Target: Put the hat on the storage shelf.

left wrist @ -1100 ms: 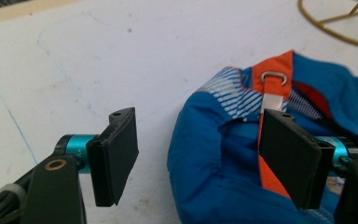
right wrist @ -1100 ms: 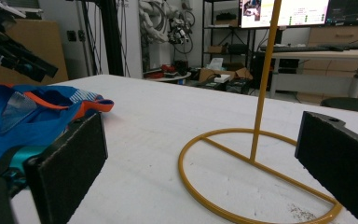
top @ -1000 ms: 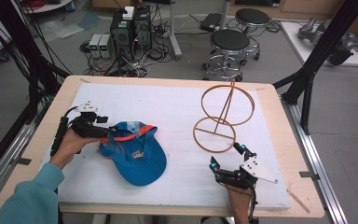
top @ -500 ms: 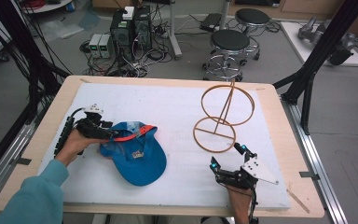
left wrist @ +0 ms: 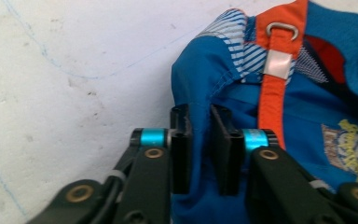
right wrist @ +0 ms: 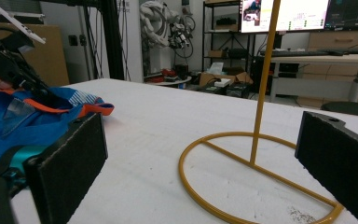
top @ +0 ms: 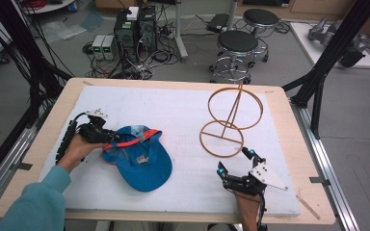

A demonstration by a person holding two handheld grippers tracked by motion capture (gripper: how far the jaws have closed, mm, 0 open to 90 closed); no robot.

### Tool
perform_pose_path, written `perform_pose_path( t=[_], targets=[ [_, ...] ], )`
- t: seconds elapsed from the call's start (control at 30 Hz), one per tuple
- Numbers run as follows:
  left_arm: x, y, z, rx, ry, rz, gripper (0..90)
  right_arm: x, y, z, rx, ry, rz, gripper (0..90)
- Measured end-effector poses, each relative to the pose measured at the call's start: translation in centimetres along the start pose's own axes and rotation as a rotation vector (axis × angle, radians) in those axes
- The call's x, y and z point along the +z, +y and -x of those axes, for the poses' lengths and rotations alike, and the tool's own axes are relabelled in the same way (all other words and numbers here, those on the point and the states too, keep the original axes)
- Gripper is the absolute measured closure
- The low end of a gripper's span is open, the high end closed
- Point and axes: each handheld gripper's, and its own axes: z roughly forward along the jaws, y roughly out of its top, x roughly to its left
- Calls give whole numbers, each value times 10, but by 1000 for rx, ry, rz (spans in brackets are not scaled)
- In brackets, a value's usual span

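A blue cap [top: 142, 161] with an orange strap lies upside down on the white mat, left of centre. My left gripper [top: 107, 137] reaches it from the left. In the left gripper view its jaws have just been closing and now pinch a fold of the cap's blue rim [left wrist: 200, 93] between the pads of my left gripper [left wrist: 200, 116]. My right gripper [top: 235, 161] rests near the table's front right with its jaws wide apart and nothing in them. Ahead of the right gripper [right wrist: 203, 140] stands a yellow wire stand [right wrist: 261, 93] of hoops on a ring base [top: 229, 122]. The cap [right wrist: 23, 121] lies farther off at left.
The white mat [top: 173, 110] covers a wooden table [top: 289, 125]. Black frame posts [top: 327, 62] rise at both sides. Stools [top: 238, 43] and computer boxes [top: 135, 29] stand on the floor beyond the far edge.
The left gripper's jaws have closed onto the cap's rim beside the strap. The cap, the stand and the right gripper have kept their places.
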Motion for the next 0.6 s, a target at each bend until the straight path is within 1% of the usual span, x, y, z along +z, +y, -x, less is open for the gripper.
perform_pose_path(
  t=[0.03, 0.07, 0.13, 0.2, 0.3, 0.5, 0.53, 0.57, 0.6],
  targets=[
    [-1, 1, 1, 1, -8, 1, 819, 0, 0, 0, 0, 0, 0, 11],
    [-2, 1, 2, 4, -15, 10, 845, 0, 0, 0, -1, 1, -1, 11],
    [-6, 3, 5, 11, -29, 34, 856, 0, 0, 0, -1, 0, 0, 11],
    [-10, 5, 6, 9, -36, 63, 867, 0, 0, 0, -1, 0, 0, 11],
    [-18, 6, 7, 6, -33, 108, 868, 0, 0, 0, -3, 0, 0, 11],
    [-33, 7, 7, -9, -40, 181, 871, 0, 0, 0, -3, -1, 0, 11],
    [-35, 7, 6, -15, -39, 188, 872, 0, 0, 0, -3, -1, -1, 11],
    [-37, 8, 6, -11, -40, 184, 872, 0, 0, 0, -3, -1, -1, 11],
    [-40, 10, 7, -1, -29, 184, 872, 0, 0, 0, -3, -1, 0, 11]
  ],
)
